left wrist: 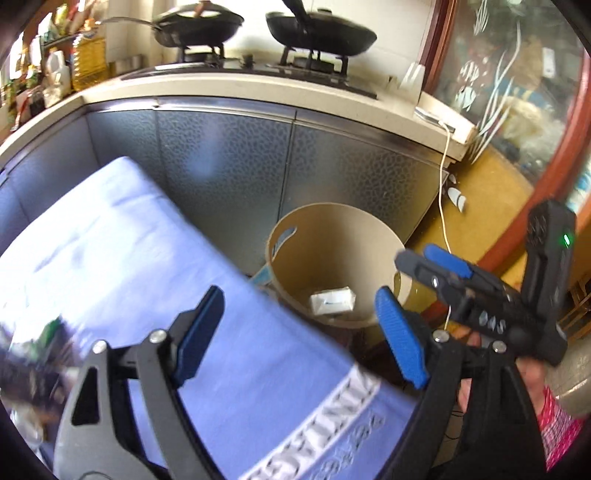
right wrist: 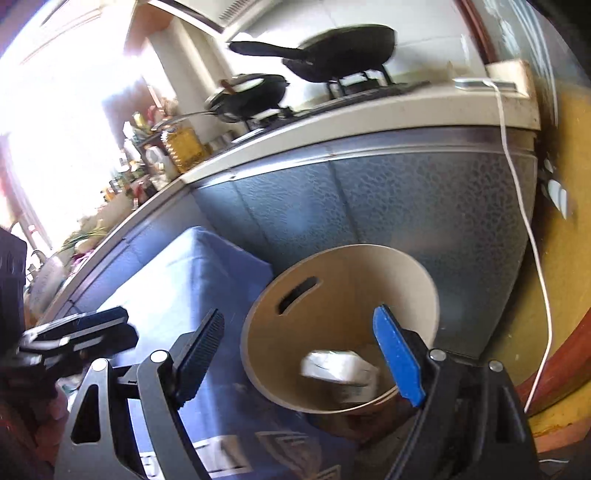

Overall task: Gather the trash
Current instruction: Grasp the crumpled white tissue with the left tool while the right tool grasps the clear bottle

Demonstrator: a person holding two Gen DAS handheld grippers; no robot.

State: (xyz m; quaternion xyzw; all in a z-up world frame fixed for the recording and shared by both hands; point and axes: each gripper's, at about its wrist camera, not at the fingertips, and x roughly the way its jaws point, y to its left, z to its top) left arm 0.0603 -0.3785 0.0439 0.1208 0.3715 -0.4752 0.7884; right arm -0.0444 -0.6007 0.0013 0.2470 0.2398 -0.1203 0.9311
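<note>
1. The trash (left wrist: 332, 301), a crumpled whitish packet, lies at the bottom of the beige bin (left wrist: 369, 236), which stands on the floor against the cabinet fronts, just beside the blue-covered table (left wrist: 110, 258).
2. Both claws hang above the bin's mouth. The left claw (left wrist: 295, 332) is spread wide with nothing between its blue pads, and the right claw (right wrist: 299, 354) is likewise released and empty.
3. Judged from this, the step in hand is the drop into the bin, and this piece appears done.
4. The next move likely calls for drawing both claws back from the rim and looking over the table for further litter; a blurred dark clutter shows at its near left edge, too smeared to name.
5. Around this is a kitchen: a pale counter (left wrist: 258, 86) carries a stove with two black pans (left wrist: 321, 31), and bottles crowd its left end.
6. A white cable (right wrist: 532, 236) hangs from the counter's right end towards the yellowish floor (left wrist: 491, 206).
</note>
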